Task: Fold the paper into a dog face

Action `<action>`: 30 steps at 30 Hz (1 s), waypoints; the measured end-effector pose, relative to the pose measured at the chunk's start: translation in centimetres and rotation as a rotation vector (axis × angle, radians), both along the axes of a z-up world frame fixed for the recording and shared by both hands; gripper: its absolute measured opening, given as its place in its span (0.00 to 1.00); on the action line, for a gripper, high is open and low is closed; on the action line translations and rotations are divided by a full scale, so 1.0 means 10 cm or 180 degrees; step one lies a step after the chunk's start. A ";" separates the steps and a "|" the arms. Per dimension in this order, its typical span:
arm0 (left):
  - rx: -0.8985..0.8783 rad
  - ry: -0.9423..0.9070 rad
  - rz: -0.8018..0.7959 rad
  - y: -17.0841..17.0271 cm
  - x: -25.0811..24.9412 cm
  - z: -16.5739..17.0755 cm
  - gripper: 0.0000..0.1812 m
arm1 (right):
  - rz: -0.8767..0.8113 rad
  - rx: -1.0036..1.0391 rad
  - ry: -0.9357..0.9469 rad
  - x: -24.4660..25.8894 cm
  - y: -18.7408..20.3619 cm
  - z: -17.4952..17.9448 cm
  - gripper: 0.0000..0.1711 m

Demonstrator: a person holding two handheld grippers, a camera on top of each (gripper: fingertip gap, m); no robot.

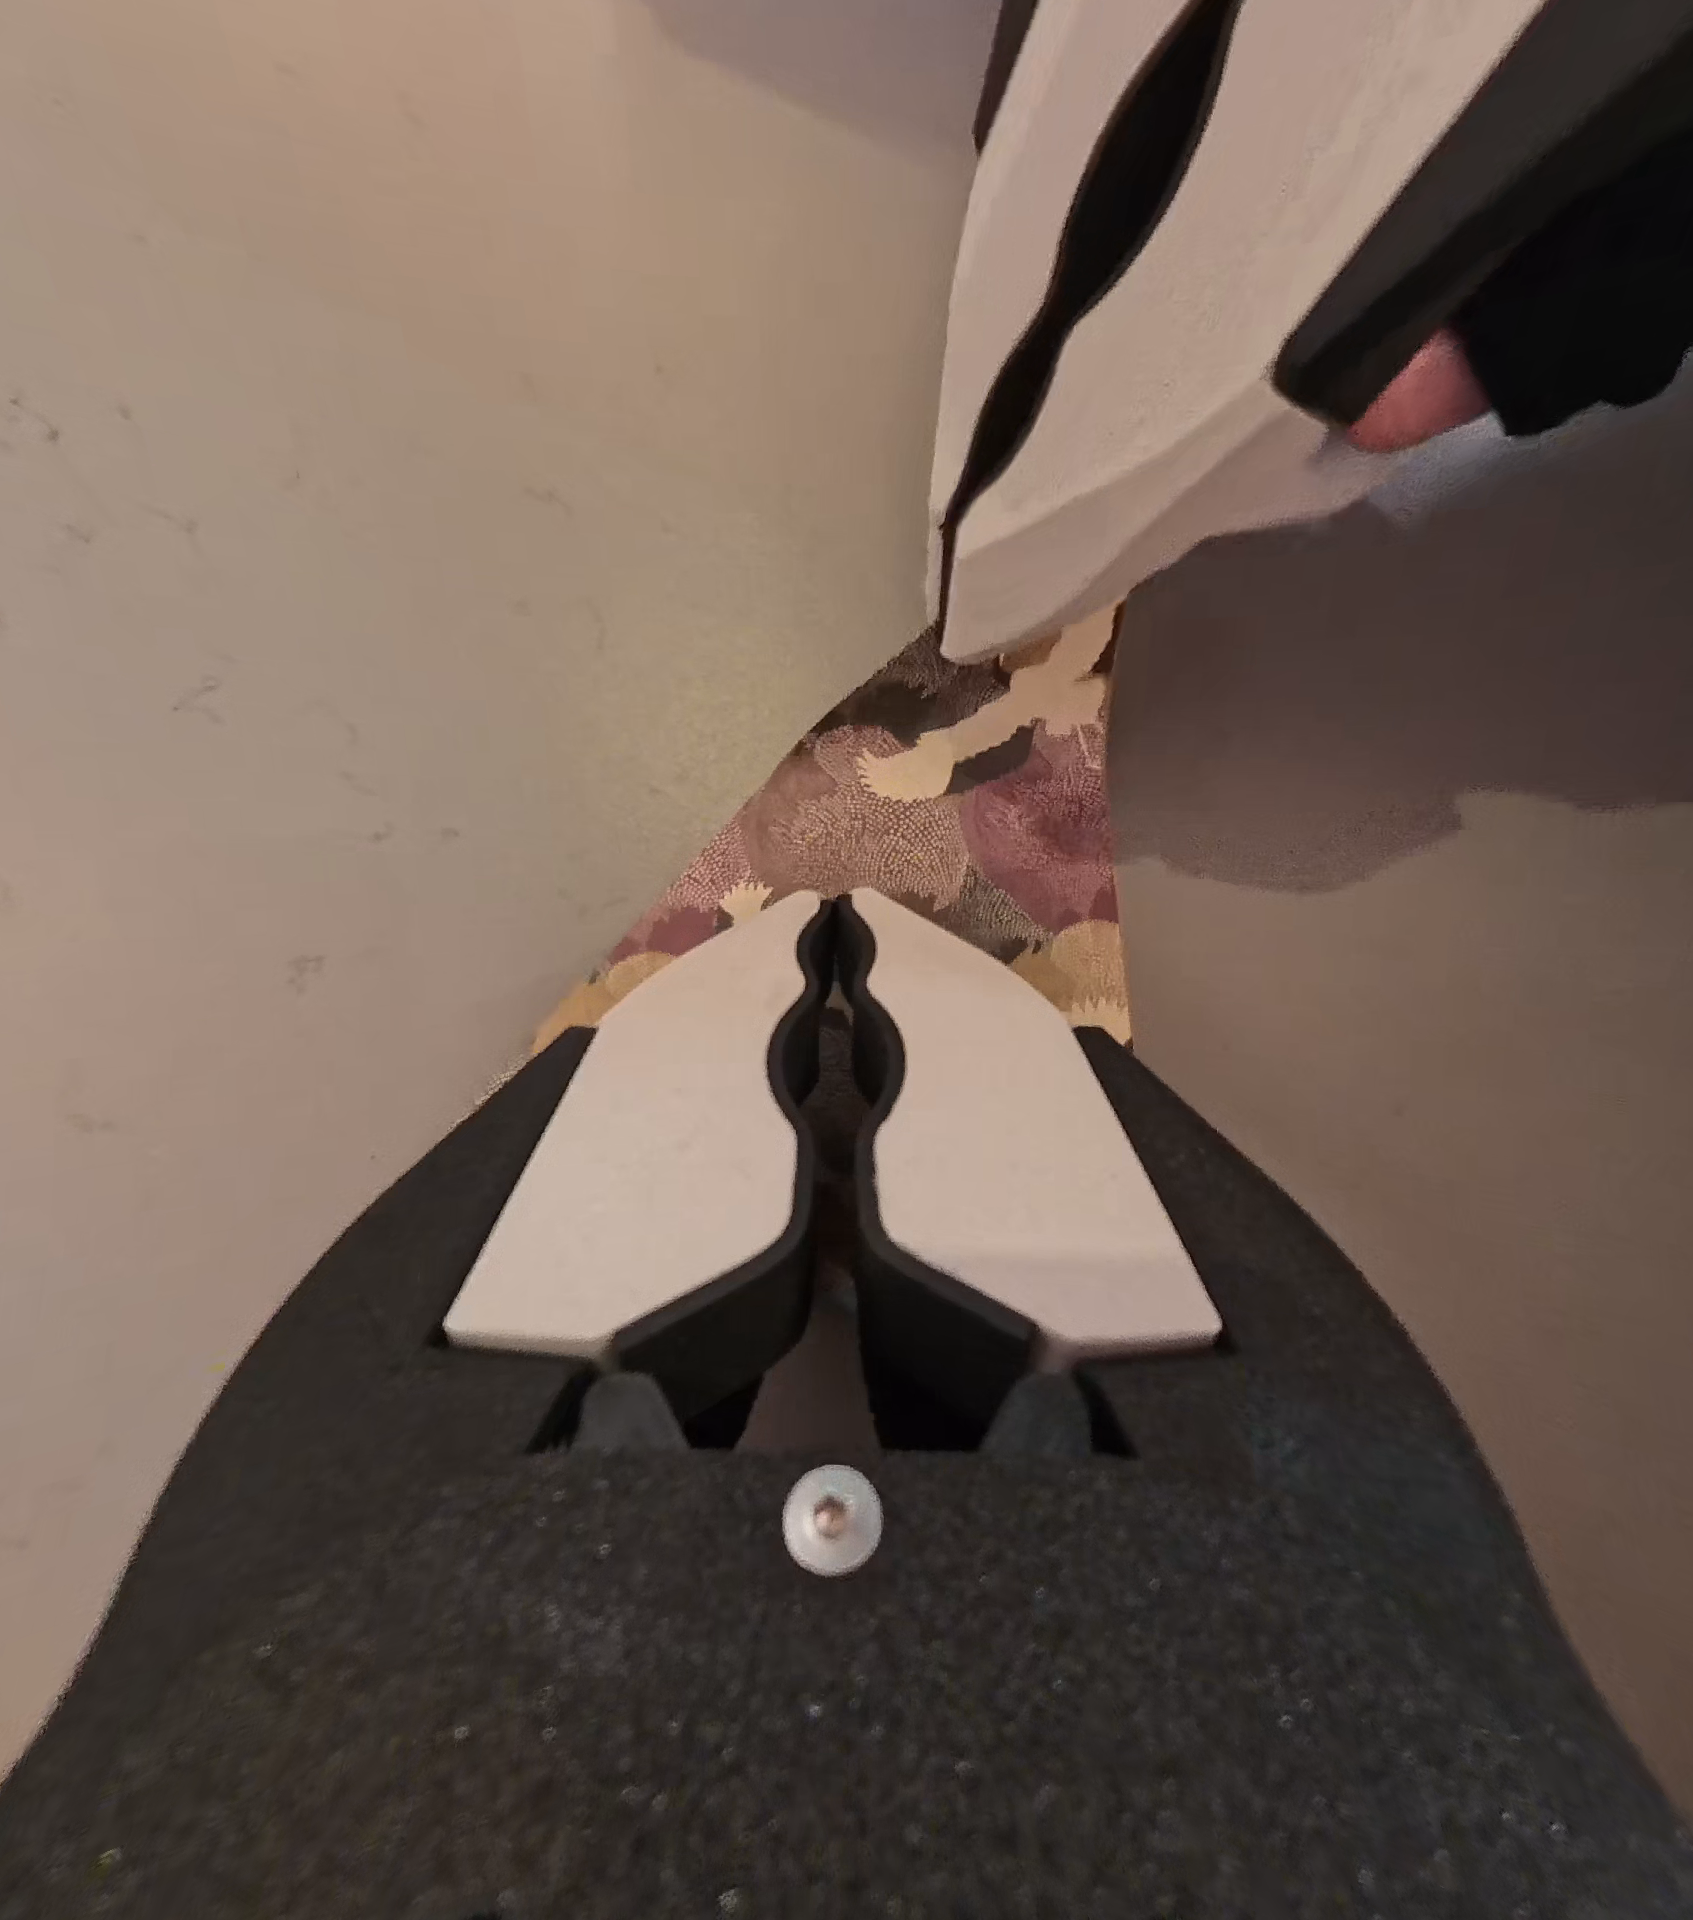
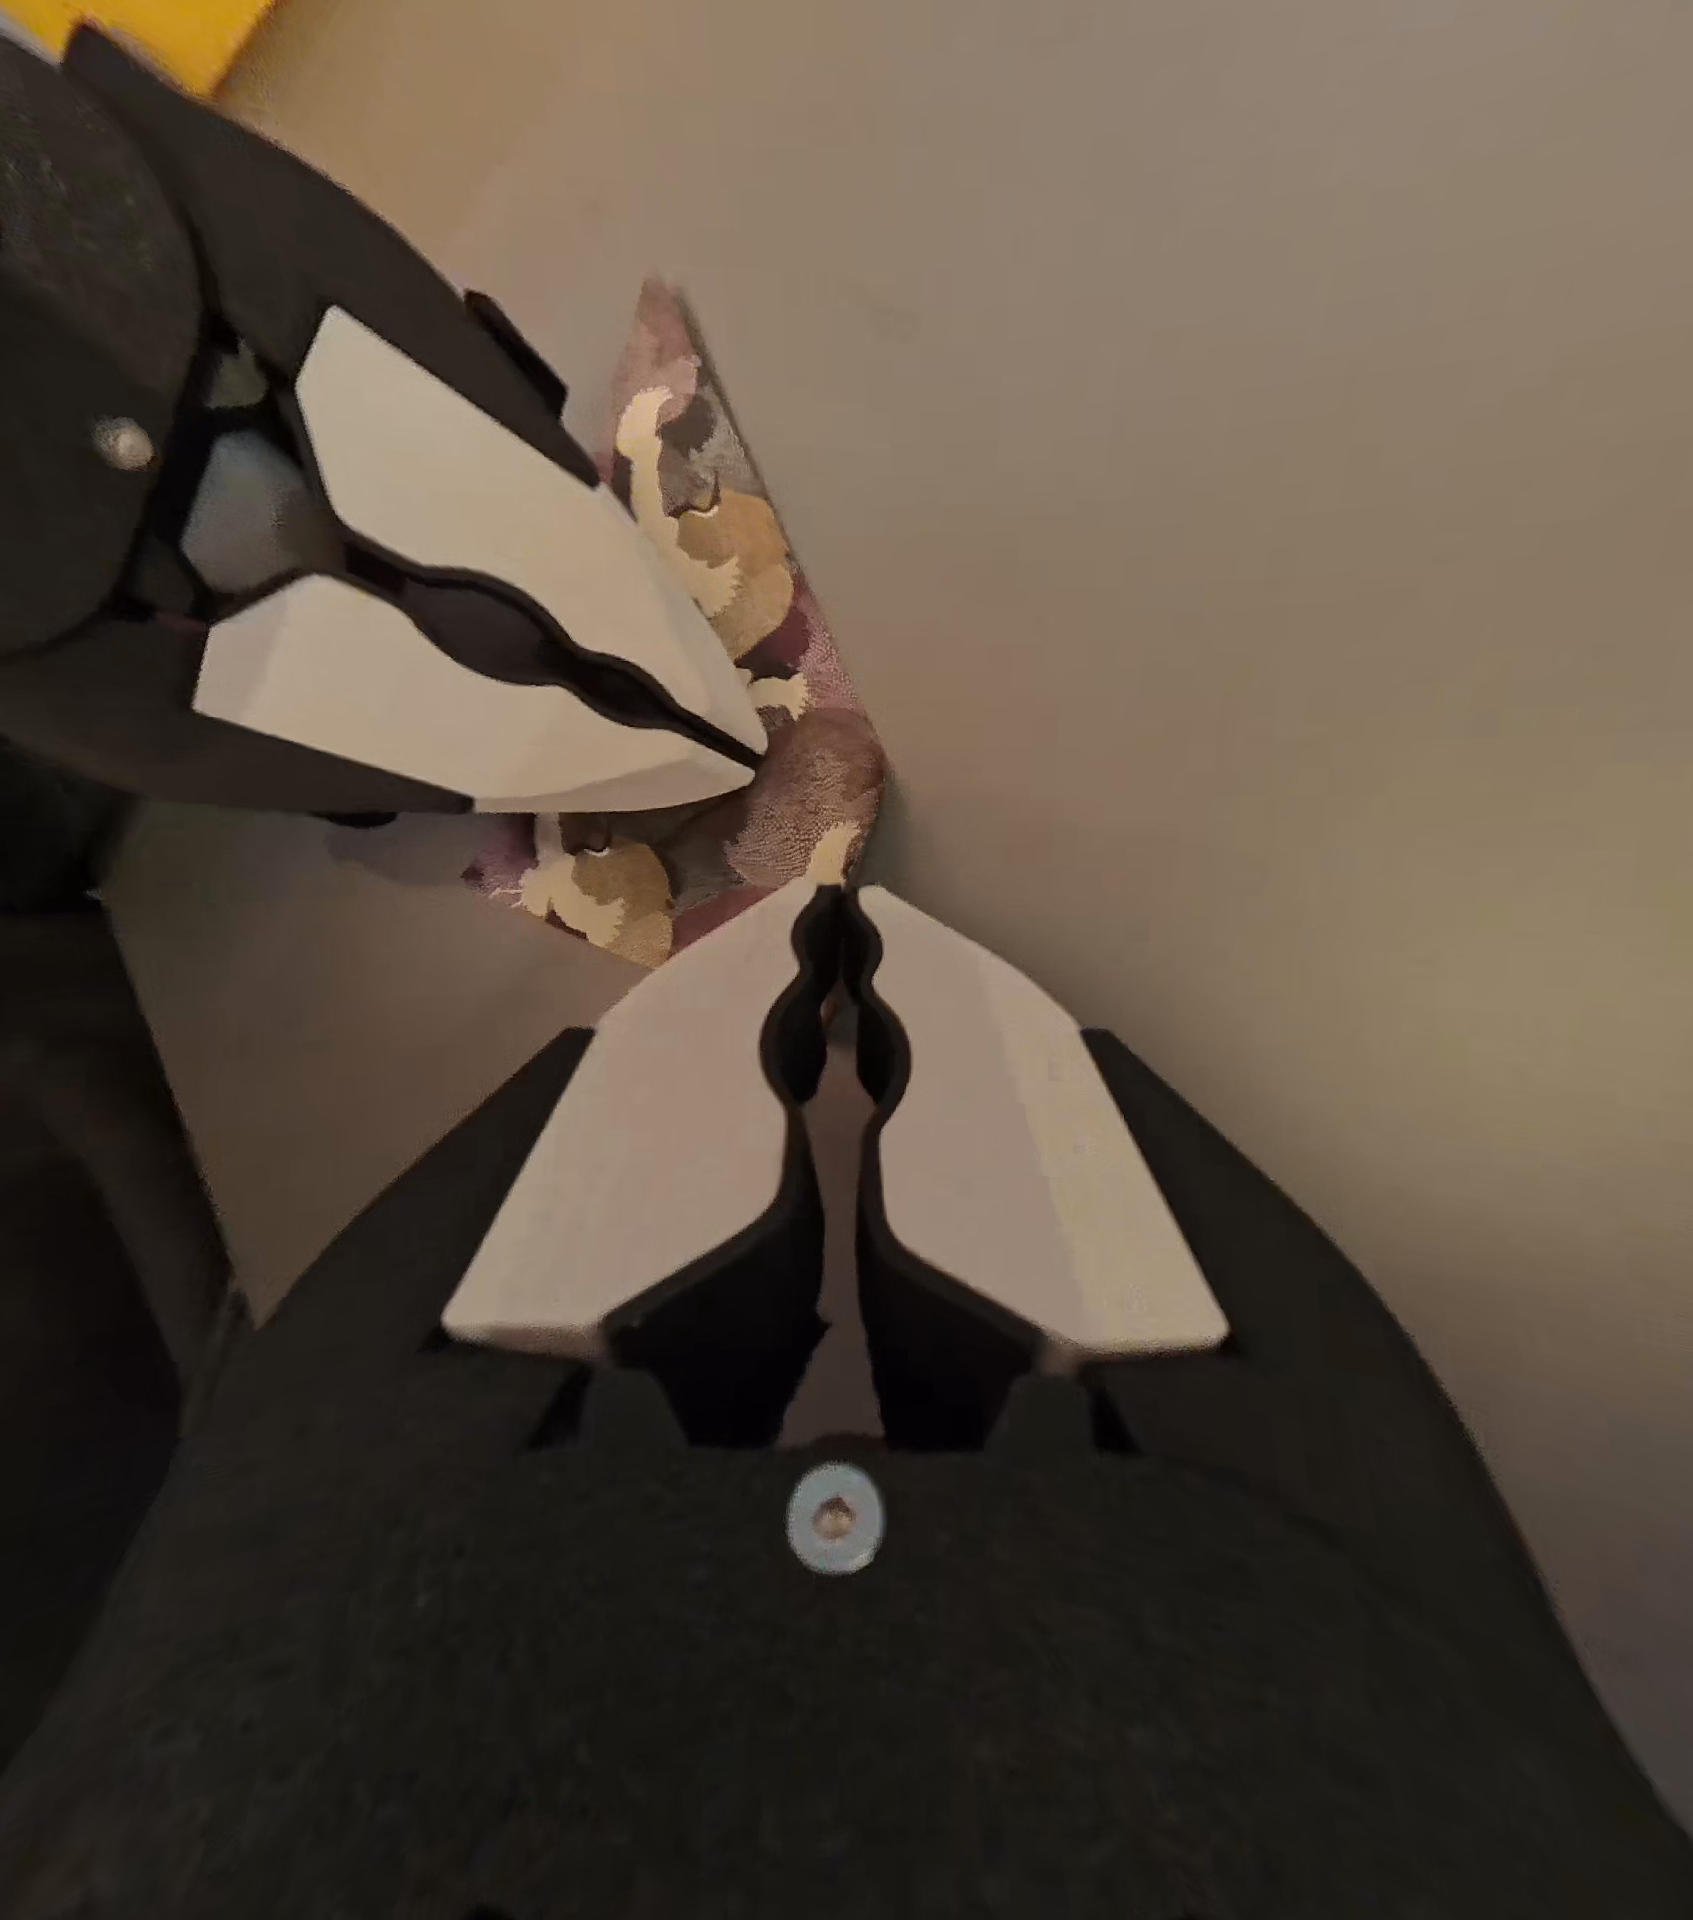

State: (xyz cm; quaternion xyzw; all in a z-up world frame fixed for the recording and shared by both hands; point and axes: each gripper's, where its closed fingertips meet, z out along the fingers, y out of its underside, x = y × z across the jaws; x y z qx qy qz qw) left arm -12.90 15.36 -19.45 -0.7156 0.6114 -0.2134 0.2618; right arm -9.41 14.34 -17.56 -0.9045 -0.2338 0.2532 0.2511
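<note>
On the paper (image 2: 800,790), both closed grippers (left gripper (image 1: 837,904), right gripper (image 2: 837,894)) press.

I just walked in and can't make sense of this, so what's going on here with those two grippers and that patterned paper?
A person is folding a flower-patterned paper on a pale table with two hand-held grippers. The paper is already a folded, pointed shape. The left gripper is closed, its tips pressing on the paper's middle. The right gripper, also closed, meets the paper's near edge; whether it pinches or just pushes isn't clear. No dog face yet.
</note>
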 end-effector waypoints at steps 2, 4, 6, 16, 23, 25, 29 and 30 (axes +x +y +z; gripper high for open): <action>-0.0020 -0.0002 0.0007 0.00 0.00 0.00 0.00 | 0.0197 0.0207 -0.0274 -0.02 0.00 0.03 0.00; -0.0044 -0.0010 0.0009 0.00 0.01 0.00 0.00 | 0.0478 0.0494 -0.0702 -0.02 0.00 0.02 0.00; -0.0082 -0.0023 0.0015 0.00 0.02 0.00 0.00 | 0.0740 0.0748 -0.1142 -0.01 -0.01 -0.01 0.00; 0.0007 0.0014 0.0014 0.00 0.02 0.00 0.00 | 0.1190 0.1373 -0.1613 -0.09 -0.11 -0.01 0.00; -0.0028 -0.0020 0.0040 0.00 0.02 0.00 0.00 | 0.1501 0.1618 -0.2064 -0.13 -0.19 -0.06 0.00; -0.0024 -0.0015 0.0040 0.00 0.02 0.00 0.00 | 0.1605 0.1649 -0.2184 -0.15 -0.21 -0.08 0.00; 0.0005 -0.0006 0.0042 0.00 0.02 0.00 0.00 | 0.1714 0.1628 -0.2315 -0.17 -0.24 -0.13 0.00; 0.0009 -0.0006 0.0042 0.00 0.02 0.00 0.00 | 0.1718 0.1624 -0.2330 -0.17 -0.24 -0.13 0.00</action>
